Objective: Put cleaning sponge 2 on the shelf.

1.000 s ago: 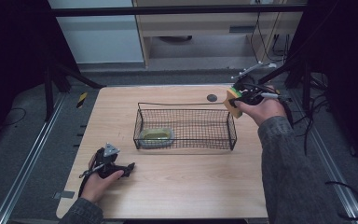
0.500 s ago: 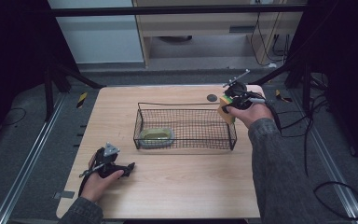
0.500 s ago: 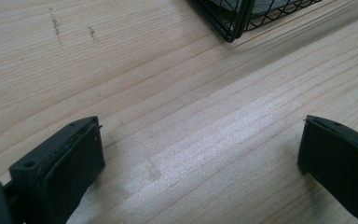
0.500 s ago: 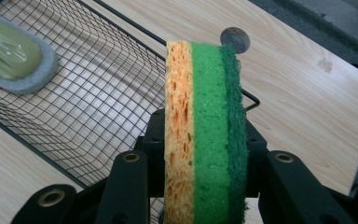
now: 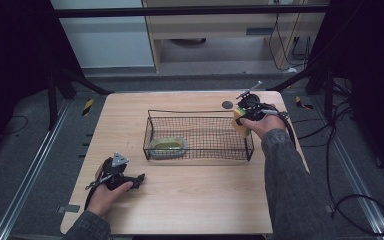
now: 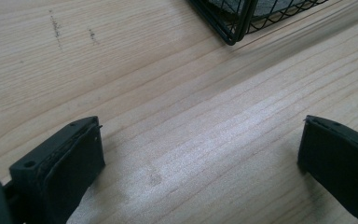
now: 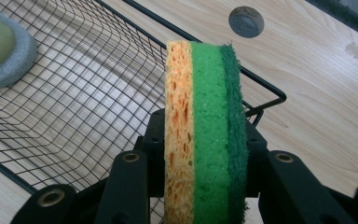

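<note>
**A:** Where's the sponge [image 7: 205,135]?

**B:** Clamped in the right claw [image 7: 205,158]. The right gripper view shows it standing on edge between the two black jaws, which press on its flat sides. It has three layers: orange, bright green, and a dark green scouring face.

**A:** And relative to the basket [image 5: 200,150]?

**B:** At the basket's far right corner. In the high view the sponge [image 5: 241,122] sits at the wire rim there, held by the right claw [image 5: 245,117]. In the gripper view the lower part of the sponge is hidden by the jaws, so I can't tell whether it touches the wire.

**A:** Anything inside the basket?

**B:** One thing, a grey pad with an olive-green top [image 5: 167,146], lying flat at the left end, well apart from the sponge. It shows at the top left of the right gripper view too [image 7: 0,46].

**A:** The left claw?

**B:** Apart, with nothing between its jaws. The left gripper view looks along them at bare wood, a corner of the basket [image 6: 233,28] farther off. From above, the left claw [image 5: 139,179] rests low on the bench [image 5: 205,200] near its front left, well clear of the basket.

**A:** Anything else on the bench?

**B:** A round dark hole [image 5: 227,105] near the far edge, just beyond the right hand [image 5: 260,125].
</note>
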`<state>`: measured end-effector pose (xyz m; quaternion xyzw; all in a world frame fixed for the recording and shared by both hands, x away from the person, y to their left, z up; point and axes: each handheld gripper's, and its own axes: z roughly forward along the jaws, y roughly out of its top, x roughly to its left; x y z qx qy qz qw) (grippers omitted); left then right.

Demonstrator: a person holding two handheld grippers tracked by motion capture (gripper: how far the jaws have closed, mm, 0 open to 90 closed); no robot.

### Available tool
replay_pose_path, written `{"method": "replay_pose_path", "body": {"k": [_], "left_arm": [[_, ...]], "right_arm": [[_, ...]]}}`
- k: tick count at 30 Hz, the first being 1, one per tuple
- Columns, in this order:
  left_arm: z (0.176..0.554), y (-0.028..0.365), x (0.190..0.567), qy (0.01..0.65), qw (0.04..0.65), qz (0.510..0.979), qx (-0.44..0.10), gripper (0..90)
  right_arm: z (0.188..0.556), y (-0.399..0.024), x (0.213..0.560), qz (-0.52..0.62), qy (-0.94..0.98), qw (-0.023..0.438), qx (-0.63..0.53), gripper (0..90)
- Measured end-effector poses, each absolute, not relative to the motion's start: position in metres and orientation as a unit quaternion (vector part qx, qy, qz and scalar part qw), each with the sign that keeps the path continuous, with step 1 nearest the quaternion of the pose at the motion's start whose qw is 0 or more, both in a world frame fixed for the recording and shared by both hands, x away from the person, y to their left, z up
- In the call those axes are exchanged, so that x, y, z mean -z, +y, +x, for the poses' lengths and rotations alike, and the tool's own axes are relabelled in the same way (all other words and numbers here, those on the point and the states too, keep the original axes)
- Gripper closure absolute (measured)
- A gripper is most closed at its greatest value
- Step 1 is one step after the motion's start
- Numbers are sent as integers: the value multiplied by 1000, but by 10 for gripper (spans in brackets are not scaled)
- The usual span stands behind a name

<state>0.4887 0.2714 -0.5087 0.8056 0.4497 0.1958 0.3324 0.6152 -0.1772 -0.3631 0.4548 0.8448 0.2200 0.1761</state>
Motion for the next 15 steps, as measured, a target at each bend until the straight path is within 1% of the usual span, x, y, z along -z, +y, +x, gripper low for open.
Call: {"method": "replay_pose_path", "body": {"k": [15], "left_arm": [[489,271,509,449,333,806,-196,0]], "right_arm": [[624,-180,384,463,843,171,-214,645]]}}
